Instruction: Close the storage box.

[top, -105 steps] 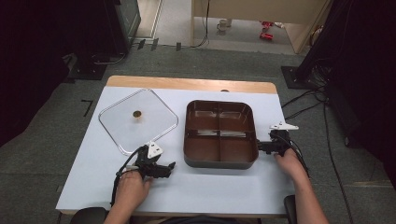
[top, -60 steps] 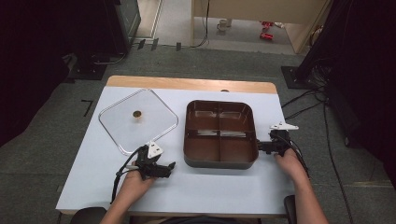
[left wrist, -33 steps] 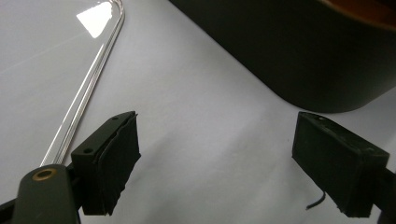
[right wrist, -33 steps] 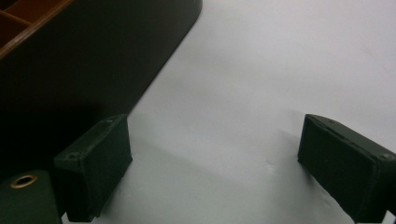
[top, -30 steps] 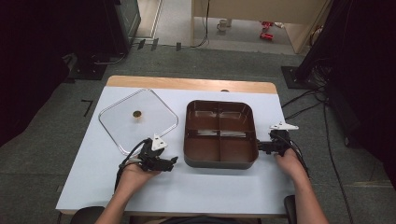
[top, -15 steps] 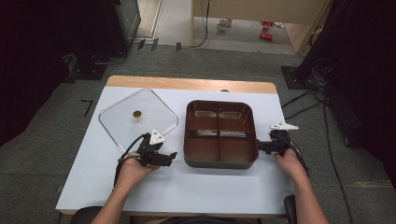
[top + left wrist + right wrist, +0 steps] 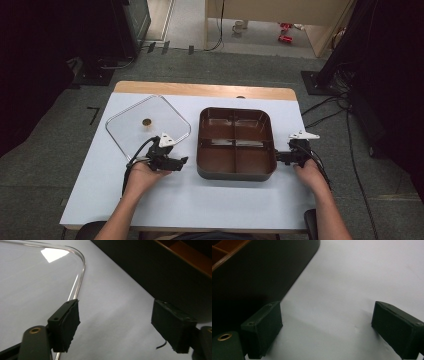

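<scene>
**Both grippers spread beside the brown tray**

I see the desk (image 7: 210,210) under a pale sheet, with a bare wooden strip along its far edge. On it, right of centre, sits the four-compartment brown tray (image 7: 235,142), dark outside, glossy brown inside, rounded corners, its slightly longer side running left to right. All four compartments look empty. To its left lies the clear square lid (image 7: 148,125), flat, turned so one corner points toward me, with a small round brass-coloured knob (image 7: 146,122) in its middle.

My left gripper (image 7: 176,161) rests just beside the lid's near corner, aimed toward the tray's left wall. In the left gripper view its fingers (image 7: 65,323) are spread wide and hold nothing; the lid's rim passes under the left one.

My right gripper (image 7: 280,156) sits at the tray's right wall, near its front corner. In the right gripper view its fingers (image 7: 263,327) stand wide apart, empty, one close against the tray's dark side.
</scene>
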Demonstrator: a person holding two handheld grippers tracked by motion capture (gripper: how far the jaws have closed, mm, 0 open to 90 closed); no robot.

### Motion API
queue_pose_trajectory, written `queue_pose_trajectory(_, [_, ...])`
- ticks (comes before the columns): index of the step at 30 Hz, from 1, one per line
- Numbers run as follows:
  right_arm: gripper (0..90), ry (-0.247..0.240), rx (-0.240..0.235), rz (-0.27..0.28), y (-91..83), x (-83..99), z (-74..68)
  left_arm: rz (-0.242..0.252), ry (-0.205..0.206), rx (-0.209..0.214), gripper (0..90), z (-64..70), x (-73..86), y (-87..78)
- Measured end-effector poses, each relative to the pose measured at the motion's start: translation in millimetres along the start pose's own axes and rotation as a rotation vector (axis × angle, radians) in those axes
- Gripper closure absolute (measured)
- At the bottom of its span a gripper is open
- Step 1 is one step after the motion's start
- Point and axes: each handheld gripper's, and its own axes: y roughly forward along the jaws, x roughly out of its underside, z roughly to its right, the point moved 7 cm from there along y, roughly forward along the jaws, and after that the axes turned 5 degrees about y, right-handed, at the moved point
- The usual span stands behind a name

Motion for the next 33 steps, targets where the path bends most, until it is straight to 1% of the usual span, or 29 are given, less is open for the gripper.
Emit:
queue_pose_trajectory(2, [9.0,0.0,0.0,0.0,0.0,0.0,0.0,-0.003,0.004,-0.004,24.0,-3.9,-2.2,-0.4])
queue_pose_trajectory(3, [9.0,0.0,0.0,0.0,0.0,0.0,0.0,0.005,-0.003,-0.005,24.1,-4.9,-3.4,-0.4])
queue_pose_trajectory(7, [9.0,0.002,0.0,0.001,0.0,-0.1,-0.1,0.01,-0.011,-0.005,24.7,-9.8,-5.5,-1.4])
queue_pose_trajectory(9, [9.0,0.001,0.0,0.001,0.0,0.0,0.0,0.017,-0.017,-0.015,25.2,-14.7,-7.1,-2.3])
queue_pose_trajectory(12, [9.0,0.001,0.0,0.001,0.0,0.0,0.0,0.007,-0.028,-0.017,26.1,-18.9,-8.6,-3.7])
queue_pose_trajectory(13, [9.0,0.001,0.0,0.001,0.0,0.0,0.0,0.008,-0.023,-0.019,26.2,-20.8,-9.3,-4.1])
queue_pose_trajectory(21, [9.0,0.001,0.0,0.0,0.0,0.0,0.0,0.023,-0.046,-0.033,26.7,-37.3,-16.3,-7.6])
queue_pose_trajectory(23, [9.0,0.001,0.0,0.0,0.0,0.0,0.0,0.022,-0.049,-0.03,26.7,-40.7,-17.3,-7.8])
queue_pose_trajectory(25, [9.0,0.001,0.0,0.0,0.0,0.0,-0.1,0.019,-0.052,-0.038,26.7,-44.9,-18.3,-8.1])
queue_pose_trajectory(27, [9.0,0.001,0.0,0.0,0.0,0.0,0.0,0.023,-0.062,-0.036,26.9,-49.5,-19.6,-8.8])
queue_pose_trajectory(30, [9.0,0.0,0.0,0.0,0.0,0.0,0.0,0.012,-0.053,-0.055,27.0,-54.9,-20.2,-9.0])
queue_pose_trajectory(32, [9.0,0.001,0.0,0.0,0.0,0.0,0.0,0.014,-0.058,-0.054,27.9,-58.7,-21.2,-9.9])
queue_pose_trajectory(33, [9.1,0.001,0.0,0.0,0.0,0.0,0.0,0.015,-0.06,-0.061,29.7,-62.2,-21.8,-10.4])
